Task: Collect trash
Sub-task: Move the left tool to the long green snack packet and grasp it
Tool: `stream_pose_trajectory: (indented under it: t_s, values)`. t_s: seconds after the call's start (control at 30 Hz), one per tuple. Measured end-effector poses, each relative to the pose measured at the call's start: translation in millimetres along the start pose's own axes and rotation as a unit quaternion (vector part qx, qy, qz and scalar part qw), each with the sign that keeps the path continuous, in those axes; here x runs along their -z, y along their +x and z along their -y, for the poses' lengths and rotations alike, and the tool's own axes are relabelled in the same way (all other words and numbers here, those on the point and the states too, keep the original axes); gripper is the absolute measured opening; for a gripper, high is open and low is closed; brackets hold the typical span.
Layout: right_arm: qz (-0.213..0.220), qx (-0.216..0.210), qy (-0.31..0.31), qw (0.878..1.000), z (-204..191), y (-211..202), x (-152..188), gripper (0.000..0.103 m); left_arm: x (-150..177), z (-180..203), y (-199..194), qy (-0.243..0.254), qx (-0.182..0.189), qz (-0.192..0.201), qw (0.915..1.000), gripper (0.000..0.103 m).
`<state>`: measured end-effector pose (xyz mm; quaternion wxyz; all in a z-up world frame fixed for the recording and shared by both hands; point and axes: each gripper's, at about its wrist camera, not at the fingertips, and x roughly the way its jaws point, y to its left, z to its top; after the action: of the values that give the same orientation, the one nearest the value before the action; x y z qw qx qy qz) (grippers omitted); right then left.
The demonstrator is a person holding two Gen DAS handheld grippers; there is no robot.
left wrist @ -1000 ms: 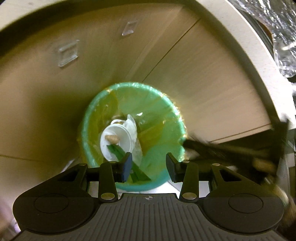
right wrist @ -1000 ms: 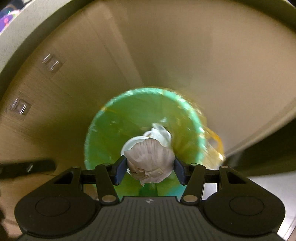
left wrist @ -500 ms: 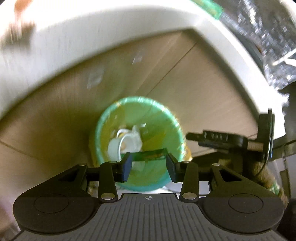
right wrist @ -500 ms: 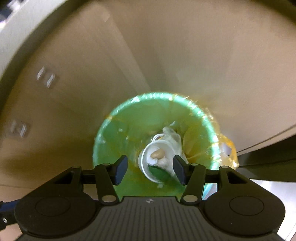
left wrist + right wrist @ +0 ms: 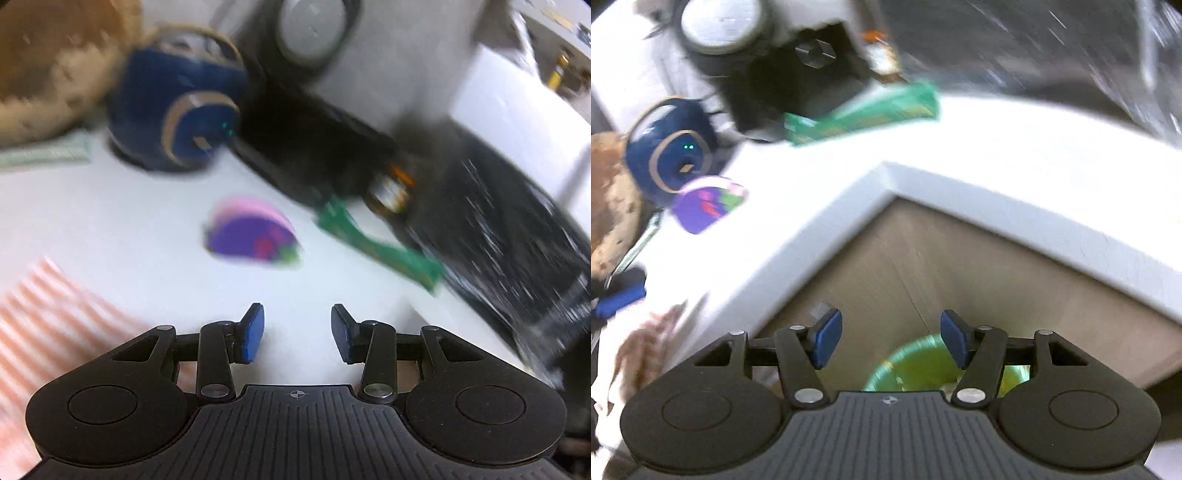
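My left gripper (image 5: 297, 332) is open and empty above the white countertop (image 5: 110, 221). Ahead of it lie a purple and pink wrapper (image 5: 251, 236) and a green wrapper (image 5: 376, 247). My right gripper (image 5: 891, 339) is open and empty, off the counter's corner and above the green-lined bin (image 5: 916, 365) on the floor. In the right wrist view the purple wrapper (image 5: 707, 205) and green wrapper (image 5: 864, 112) lie on the countertop (image 5: 997, 147). Both views are blurred by motion.
A dark blue round device (image 5: 177, 118) and a brown furry object (image 5: 48, 70) stand at the counter's back left. A black appliance (image 5: 317, 147) and foil-covered surface (image 5: 517, 236) are at the right. A striped cloth (image 5: 48, 314) lies front left. The cabinet side (image 5: 960, 266) is beige.
My right gripper let the garlic bulb fall into the bin and rose. My left gripper swung up from the bin to the countertop. Both are now open and empty.
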<state>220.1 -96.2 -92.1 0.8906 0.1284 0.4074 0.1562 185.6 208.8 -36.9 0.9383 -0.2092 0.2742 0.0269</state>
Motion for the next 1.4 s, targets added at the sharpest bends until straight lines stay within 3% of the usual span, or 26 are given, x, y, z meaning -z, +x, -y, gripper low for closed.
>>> stream_pose_trajectory:
  t_s: [0.17, 0.27, 0.47, 0.63, 0.83, 1.13, 1.27, 1.33, 1.4]
  values:
    - [0.036, 0.006, -0.1, 0.994, -62.1, -6.1, -30.8, 0.066, -28.1, -42.1, 17.2, -0.045, -0.014, 0.011, 0.9988, 0.044]
    - [0.051, 0.014, -0.149, 0.987, -93.1, 3.2, -49.5, 0.07, -31.5, -54.0, 26.9, -0.048, -0.018, 0.002, 0.9987, 0.044]
    - [0.039, 0.003, -0.167, 0.985, -134.2, 24.5, -76.4, 0.07, -26.7, -61.1, 42.7, -0.029, -0.017, -0.043, 0.9985, 0.044]
    - [0.045, 0.01, -0.217, 0.975, -150.6, 43.4, -86.0, 0.07, -20.1, -56.9, 43.4, -0.021, -0.026, -0.063, 0.9975, 0.044]
    - [0.054, 0.013, -0.258, 0.965, -124.2, 76.1, -115.7, 0.07, -12.9, -34.6, 35.5, -0.011, -0.062, -0.055, 0.9965, 0.044]
    - [0.097, 0.127, -0.269, 0.95, -27.4, 120.6, -180.4, 0.071, -3.9, 28.3, 17.8, 0.03, -0.083, -0.048, 0.9949, 0.044]
    - [0.064, 0.133, -0.237, 0.96, 11.9, 143.1, -200.1, 0.071, 0.6, 48.8, 16.3, 0.044, -0.085, -0.054, 0.9939, 0.044]
    - [0.053, 0.093, -0.202, 0.974, 28.1, 142.4, -203.2, 0.071, 2.3, 55.2, 16.3, 0.044, -0.088, -0.057, 0.9935, 0.044]
    - [0.038, 0.045, -0.174, 0.983, 37.2, 138.6, -201.1, 0.057, 3.2, 59.9, 18.2, 0.042, -0.091, -0.061, 0.9931, 0.044]
